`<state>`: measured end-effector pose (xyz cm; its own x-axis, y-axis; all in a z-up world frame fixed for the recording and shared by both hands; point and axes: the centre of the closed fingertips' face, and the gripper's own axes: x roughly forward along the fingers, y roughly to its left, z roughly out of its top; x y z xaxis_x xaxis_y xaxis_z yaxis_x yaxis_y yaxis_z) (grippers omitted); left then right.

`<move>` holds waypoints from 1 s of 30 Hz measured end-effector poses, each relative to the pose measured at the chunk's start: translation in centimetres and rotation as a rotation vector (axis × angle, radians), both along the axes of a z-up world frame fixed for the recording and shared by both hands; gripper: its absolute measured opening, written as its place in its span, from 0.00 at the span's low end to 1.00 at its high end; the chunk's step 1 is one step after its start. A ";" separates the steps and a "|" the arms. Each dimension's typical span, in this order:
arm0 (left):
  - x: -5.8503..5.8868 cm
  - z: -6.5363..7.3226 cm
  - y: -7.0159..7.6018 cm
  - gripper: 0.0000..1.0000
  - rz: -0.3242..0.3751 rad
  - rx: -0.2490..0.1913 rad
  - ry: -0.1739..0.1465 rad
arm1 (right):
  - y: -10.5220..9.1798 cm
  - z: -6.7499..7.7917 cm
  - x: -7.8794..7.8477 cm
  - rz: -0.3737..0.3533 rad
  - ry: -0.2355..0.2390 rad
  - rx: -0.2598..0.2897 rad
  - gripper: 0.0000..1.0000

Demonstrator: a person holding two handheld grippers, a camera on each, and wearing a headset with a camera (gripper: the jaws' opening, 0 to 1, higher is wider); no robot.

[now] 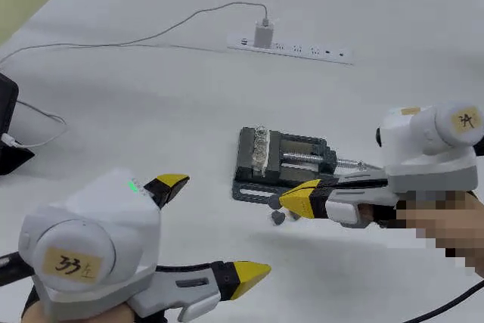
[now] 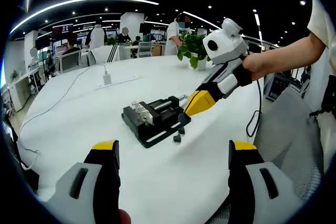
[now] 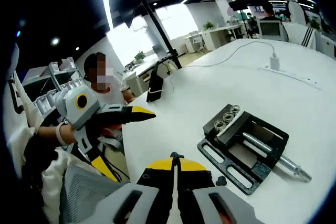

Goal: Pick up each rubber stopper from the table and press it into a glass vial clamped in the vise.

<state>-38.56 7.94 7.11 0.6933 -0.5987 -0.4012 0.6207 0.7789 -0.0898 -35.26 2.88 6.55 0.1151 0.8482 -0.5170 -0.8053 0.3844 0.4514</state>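
White worktop (image 1: 151, 111) with a power strip (image 1: 302, 48) at the far side and the vise (image 1: 302, 158) at centre, a row of vials (image 1: 262, 145) upright in its clamp. My right gripper (image 1: 283, 202) lies low just in front of the vise base, its jaws drawn together on what I take to be a small dark stopper (image 1: 274, 202) at the very tips. In the right gripper view it is a dark nub past the tips, so the hold looks shallow. A second stopper (image 1: 278, 218) rests on the worktop just beside, apart from the vise. My left gripper (image 1: 223, 225) hovers wide and empty, well clear to the near left. Step in hand, as I judge it: carry the stopper up to a vial. To do it well, lift straight before travelling, turn the plug end down, centre it over one open mouth, and press along the vial's axis. A sideways push could tip the glass or flick the stopper from so slight a pinch.
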 end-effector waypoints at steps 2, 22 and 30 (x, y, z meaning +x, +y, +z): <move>0.1 0.3 -0.2 0.82 -0.009 0.002 -0.015 | -0.1 0.8 -0.1 -0.035 0.047 0.048 0.00; 0.6 3.4 -3.4 0.49 -0.142 -0.009 -0.163 | -1.6 4.8 -1.8 -0.275 0.380 0.381 0.00; 0.4 3.9 -4.5 0.38 -0.194 -0.010 -0.192 | -1.8 5.8 -2.3 -0.349 0.538 0.499 0.00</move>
